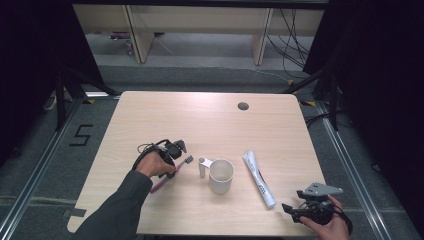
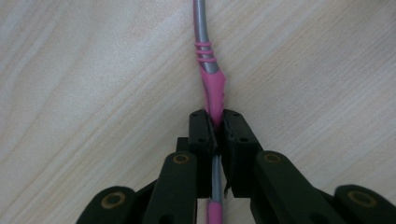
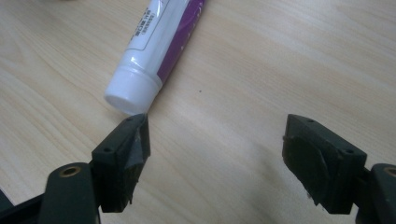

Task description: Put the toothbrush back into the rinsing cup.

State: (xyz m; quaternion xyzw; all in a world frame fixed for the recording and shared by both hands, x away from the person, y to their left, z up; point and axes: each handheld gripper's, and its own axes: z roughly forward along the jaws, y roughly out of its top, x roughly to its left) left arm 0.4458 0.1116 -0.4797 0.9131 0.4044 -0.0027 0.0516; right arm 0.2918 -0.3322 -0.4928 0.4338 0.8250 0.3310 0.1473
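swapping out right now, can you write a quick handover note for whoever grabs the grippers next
Left gripper: shut on the pink and grey toothbrush, gripping its handle; the brush lies on the table, left of the white cup.
Right gripper: open, holding nothing, near the table's front right corner, with the cap end of the toothpaste tube just ahead of one jaw.
Done: toothbrush grasped.
Left: the brush is not lifted clear, and the cup looks empty. The likely goal is brush and tube into the cup, though that is a guess.
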